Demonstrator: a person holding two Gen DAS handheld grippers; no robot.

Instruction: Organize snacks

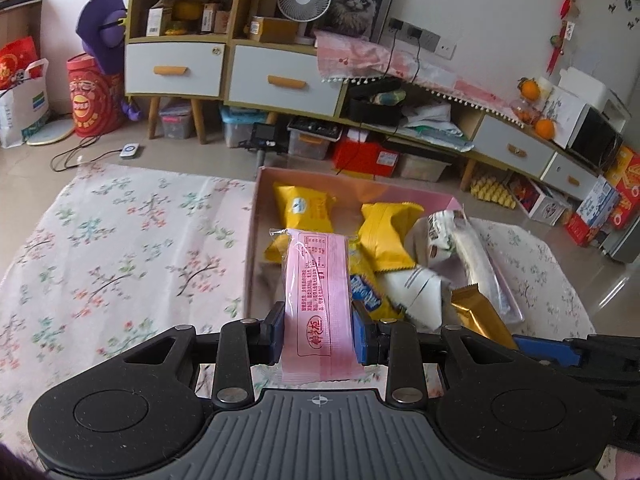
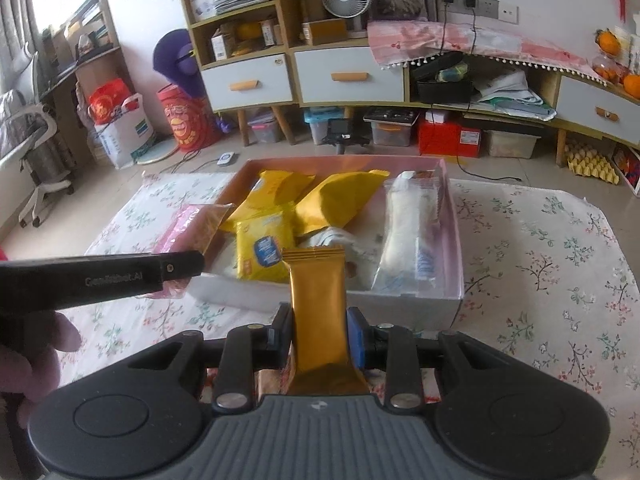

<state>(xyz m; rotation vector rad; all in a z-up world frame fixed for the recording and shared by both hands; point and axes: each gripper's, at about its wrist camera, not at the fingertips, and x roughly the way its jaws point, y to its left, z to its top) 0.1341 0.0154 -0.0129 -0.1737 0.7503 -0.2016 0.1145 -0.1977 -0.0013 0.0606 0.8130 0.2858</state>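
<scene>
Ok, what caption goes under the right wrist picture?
Right gripper holds a gold snack packet before the pink box of snacks.

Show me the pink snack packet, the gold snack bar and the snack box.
pink snack packet (image 1: 318, 292): left wrist view, middle of its printed back.
gold snack bar (image 2: 318, 308): right wrist view, wrapper middle.
snack box (image 2: 360, 306): right wrist view, white near wall.

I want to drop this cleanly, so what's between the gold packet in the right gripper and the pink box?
In the right wrist view, only bare flowered cloth lies between the gold packet and the pink box.
</scene>
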